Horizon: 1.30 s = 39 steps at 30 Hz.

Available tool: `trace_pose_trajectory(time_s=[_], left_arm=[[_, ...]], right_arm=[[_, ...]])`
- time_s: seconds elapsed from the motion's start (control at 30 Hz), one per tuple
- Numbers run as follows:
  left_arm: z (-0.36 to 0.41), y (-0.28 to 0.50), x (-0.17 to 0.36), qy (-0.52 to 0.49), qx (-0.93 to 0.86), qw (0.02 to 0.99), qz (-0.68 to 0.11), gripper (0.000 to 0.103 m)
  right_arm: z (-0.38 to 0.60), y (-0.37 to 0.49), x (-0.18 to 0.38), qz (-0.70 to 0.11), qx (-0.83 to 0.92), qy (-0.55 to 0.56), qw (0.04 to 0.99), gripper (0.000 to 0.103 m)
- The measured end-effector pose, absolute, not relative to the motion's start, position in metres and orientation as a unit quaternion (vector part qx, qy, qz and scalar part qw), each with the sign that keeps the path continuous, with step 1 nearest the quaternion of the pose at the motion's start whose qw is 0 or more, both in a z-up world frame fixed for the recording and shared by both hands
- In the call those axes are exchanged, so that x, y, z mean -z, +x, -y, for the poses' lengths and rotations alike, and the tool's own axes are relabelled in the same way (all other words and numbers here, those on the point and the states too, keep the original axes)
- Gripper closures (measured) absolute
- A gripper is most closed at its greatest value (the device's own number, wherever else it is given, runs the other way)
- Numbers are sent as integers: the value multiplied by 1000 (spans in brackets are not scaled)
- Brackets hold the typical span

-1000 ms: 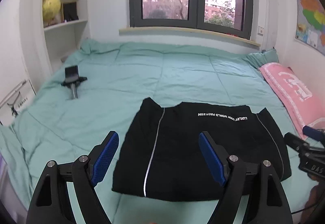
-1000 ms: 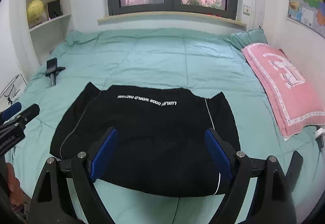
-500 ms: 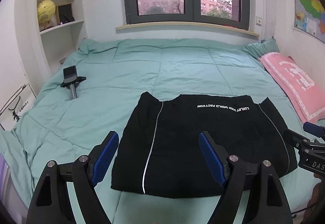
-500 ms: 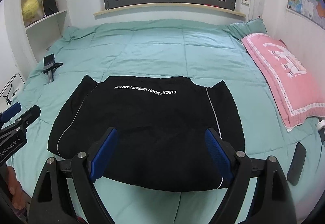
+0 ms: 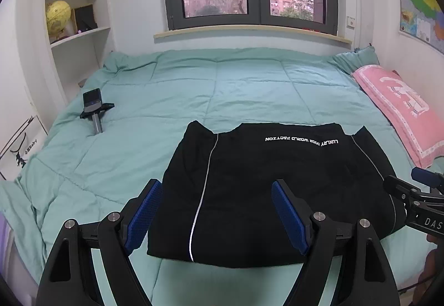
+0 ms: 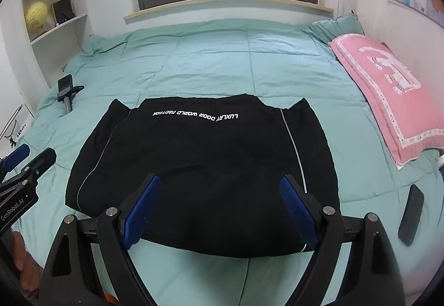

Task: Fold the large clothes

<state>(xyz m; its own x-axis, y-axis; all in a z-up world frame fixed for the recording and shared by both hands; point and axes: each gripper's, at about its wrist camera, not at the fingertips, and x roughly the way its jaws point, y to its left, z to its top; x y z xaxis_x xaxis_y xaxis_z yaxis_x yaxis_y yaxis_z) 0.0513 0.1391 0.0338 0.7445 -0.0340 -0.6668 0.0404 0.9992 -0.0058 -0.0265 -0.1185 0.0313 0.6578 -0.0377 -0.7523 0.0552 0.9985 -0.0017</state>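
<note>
A black garment [image 5: 277,184] with thin white piping and white lettering lies folded flat on the teal quilt; it also shows in the right wrist view [image 6: 205,167]. My left gripper [image 5: 216,195] is open and empty, held above the garment's near left part. My right gripper [image 6: 219,195] is open and empty, above the garment's near edge. Each gripper shows at the edge of the other's view: the right one [image 5: 410,195] and the left one [image 6: 25,167].
The teal quilt [image 5: 236,89] covers the whole bed. A pink pillow [image 6: 388,89] lies at the right. A phone on a small stand [image 5: 94,109] lies at the left. A dark phone [image 6: 410,214] lies near the right front edge. Shelves [image 5: 77,14] stand far left.
Both grippers have drawn back and up a little, so more of the garment and bed shows. The garment has not moved. Both grippers stay open.
</note>
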Motion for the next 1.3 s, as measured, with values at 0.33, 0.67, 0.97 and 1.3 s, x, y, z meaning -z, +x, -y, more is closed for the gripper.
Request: trace_pose_trajectory(time_s=[0.33,0.67,0.97,1.3], left_arm=[[-135,50,-31,6,22,932,-362,21],[-139,53,-26,2,18,929,-370,21],[-138,53,-24,4,19,928,-371,21],[-137,53,-23,6,19,927,-374,21]], right_arm=[[121,-26,-28,-417,27,12,908,14],[126,-25,-26,-421,27,12,906,14],[126,-24,-22,-425,25,12,905,14],[128,-23,-19,-428,26,15,903,14]])
